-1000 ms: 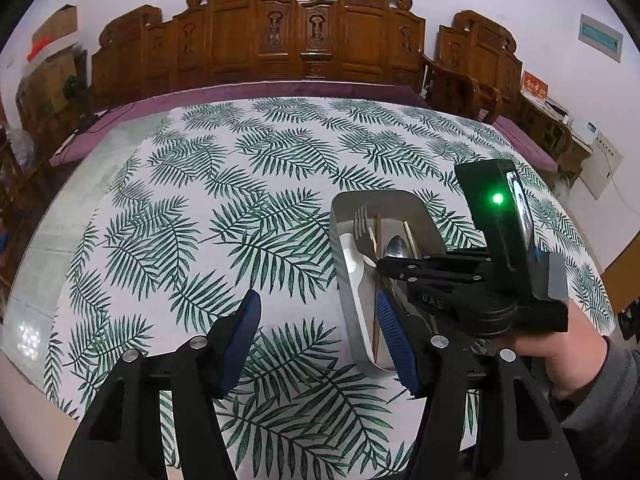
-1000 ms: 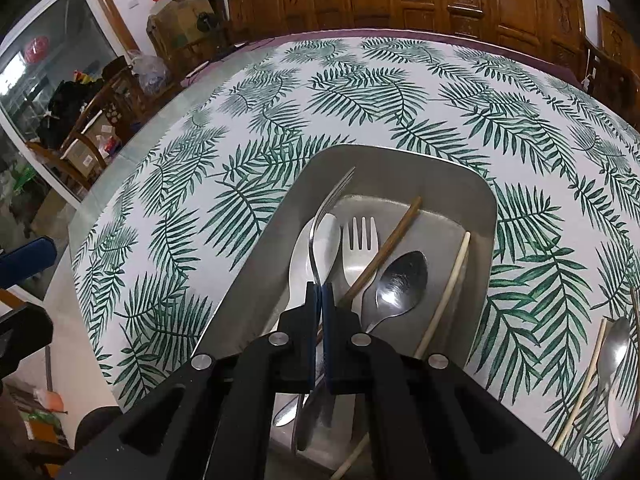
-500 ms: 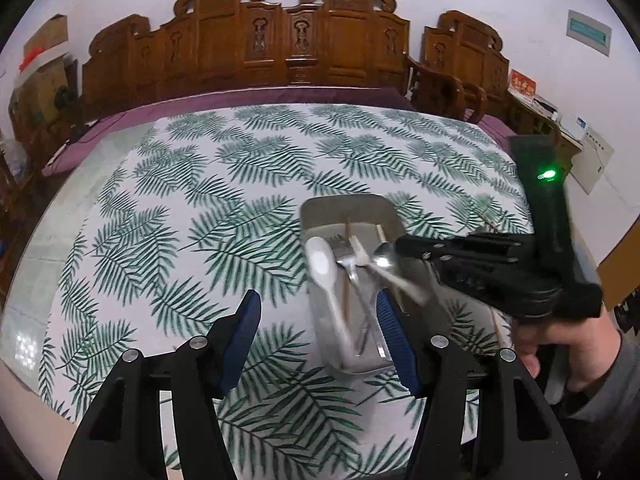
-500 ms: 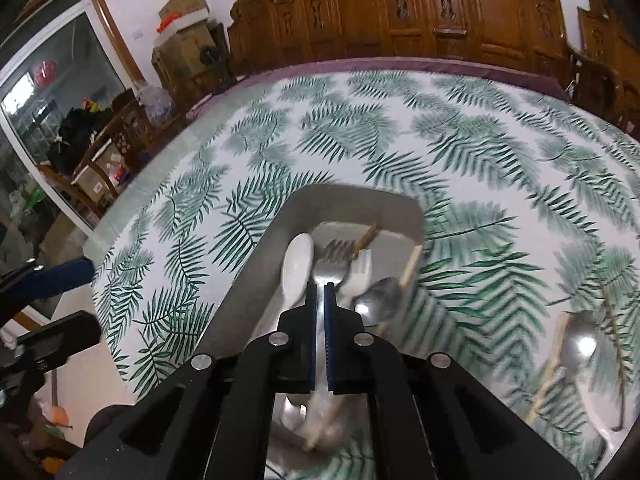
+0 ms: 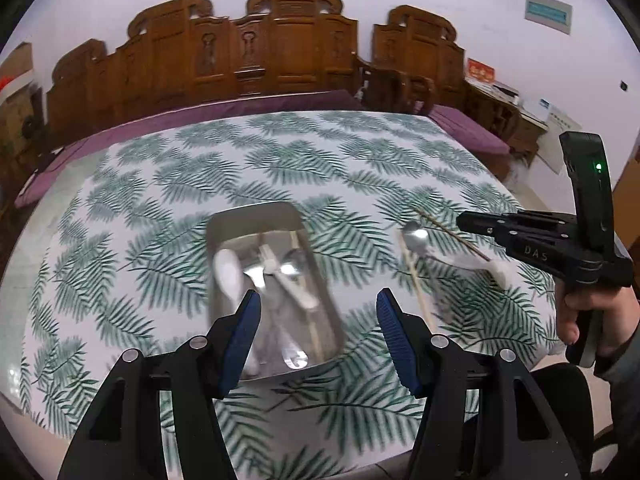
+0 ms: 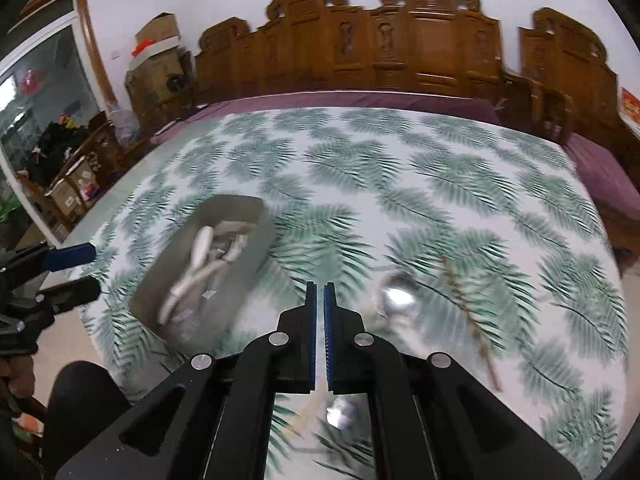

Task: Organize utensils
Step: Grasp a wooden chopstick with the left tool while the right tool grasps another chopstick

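A metal tray (image 5: 256, 218) (image 6: 252, 240) lies on the leaf-print table and holds several utensils: a white spoon (image 5: 229, 272), forks, a metal spoon and chopsticks. My left gripper (image 5: 318, 306) is open and empty, hovering over the tray's near end. My right gripper (image 6: 319, 292) is shut and empty, to the right of the tray above loose utensils. It also shows in the left wrist view (image 5: 464, 222). On the cloth lie a metal spoon (image 6: 398, 300) (image 5: 416, 236), a white spoon (image 5: 492, 266) and chopsticks (image 5: 416, 280) (image 6: 476, 328).
Carved wooden chairs (image 5: 280, 52) stand behind the table's far edge with a purple cushion (image 5: 224, 114). Boxes and clutter (image 6: 72, 168) stand at the left by a window. The person's hand (image 5: 592, 312) holds the right gripper at the table's right edge.
My right gripper let go of the fork in the tray and moved right, away from the tray to above the loose utensils. The left gripper stayed open.
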The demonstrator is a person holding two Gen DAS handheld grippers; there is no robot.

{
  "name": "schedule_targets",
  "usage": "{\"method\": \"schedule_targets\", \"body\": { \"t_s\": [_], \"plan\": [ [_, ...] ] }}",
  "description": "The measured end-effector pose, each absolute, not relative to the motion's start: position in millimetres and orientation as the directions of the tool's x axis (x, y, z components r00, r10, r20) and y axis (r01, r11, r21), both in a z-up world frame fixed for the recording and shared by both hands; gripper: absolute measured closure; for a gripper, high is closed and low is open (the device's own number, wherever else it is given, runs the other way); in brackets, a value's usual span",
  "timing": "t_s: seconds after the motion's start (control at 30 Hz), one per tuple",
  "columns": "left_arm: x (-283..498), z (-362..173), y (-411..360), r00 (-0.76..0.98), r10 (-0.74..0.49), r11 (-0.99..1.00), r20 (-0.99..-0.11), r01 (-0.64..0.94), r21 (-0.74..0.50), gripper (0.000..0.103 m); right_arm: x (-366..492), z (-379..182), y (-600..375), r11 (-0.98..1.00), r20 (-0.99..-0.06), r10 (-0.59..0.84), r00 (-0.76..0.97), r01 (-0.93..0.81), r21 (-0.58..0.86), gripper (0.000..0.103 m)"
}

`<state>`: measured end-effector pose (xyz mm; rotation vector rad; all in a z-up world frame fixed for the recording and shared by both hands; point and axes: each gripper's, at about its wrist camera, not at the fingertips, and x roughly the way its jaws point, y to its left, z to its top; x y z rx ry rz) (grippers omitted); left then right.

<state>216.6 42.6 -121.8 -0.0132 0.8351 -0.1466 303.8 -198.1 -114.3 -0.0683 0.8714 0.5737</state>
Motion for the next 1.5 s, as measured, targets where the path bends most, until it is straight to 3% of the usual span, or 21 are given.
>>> {"method": "schedule_targets", "body": {
  "t_s": [0.37, 0.43, 0.47, 0.83, 1.0, 1.13, 1.3, 1.5],
  "plan": [
    [244.2, -156.1, -12.0, 0.602, -0.186, 0.976, -0.776, 0.202, -0.077, 0.046, 322.2, -163.3, -263.3, 0.895, -0.771, 0.371, 0.518, -0.421, 0.148, 0.097],
    [249.0, -163.8, -20.0, 0.59, -0.189, 0.973, -0.785, 0.219, -0.069, 0.046, 328.8, -173.4, -267.9, 0.901, -0.779, 0.355, 0.516, -0.41, 0.139, 0.085],
    [250.2, -166.4, -22.5, 0.586, -0.19, 0.972, -0.787, 0.223, -0.069, 0.046, 331.2, -177.1, -270.4, 0.904, -0.783, 0.349, 0.515, -0.406, 0.136, 0.084],
    [277.2, -201.6, -41.9, 0.533, -0.201, 0.966, -0.822, 0.249, -0.075, 0.046, 366.0, -209.8, -272.3, 0.913, -0.827, 0.273, 0.492, -0.403, 0.063, 0.084],
    [287.1, -214.3, -54.7, 0.512, -0.215, 0.96, -0.832, 0.267, -0.083, 0.056, 375.8, -220.9, -275.3, 0.919, -0.846, 0.255, 0.469, -0.39, 0.061, 0.084],
    [297.9, -228.3, -64.1, 0.48, -0.233, 0.955, -0.846, 0.276, -0.106, 0.072, 376.0, -221.2, -273.9, 0.916, -0.846, 0.252, 0.469, -0.397, 0.053, 0.086],
    [308.0, -242.4, -79.5, 0.453, -0.233, 0.951, -0.861, 0.291, -0.104, 0.078, 373.5, -222.1, -275.3, 0.913, -0.844, 0.231, 0.485, -0.408, 0.016, 0.097],
    [315.4, -251.5, -91.8, 0.449, -0.186, 0.958, -0.874, 0.281, -0.06, 0.089, 375.1, -222.3, -282.7, 0.921, -0.834, 0.235, 0.499, -0.389, 0.027, 0.097]
  ]
}}
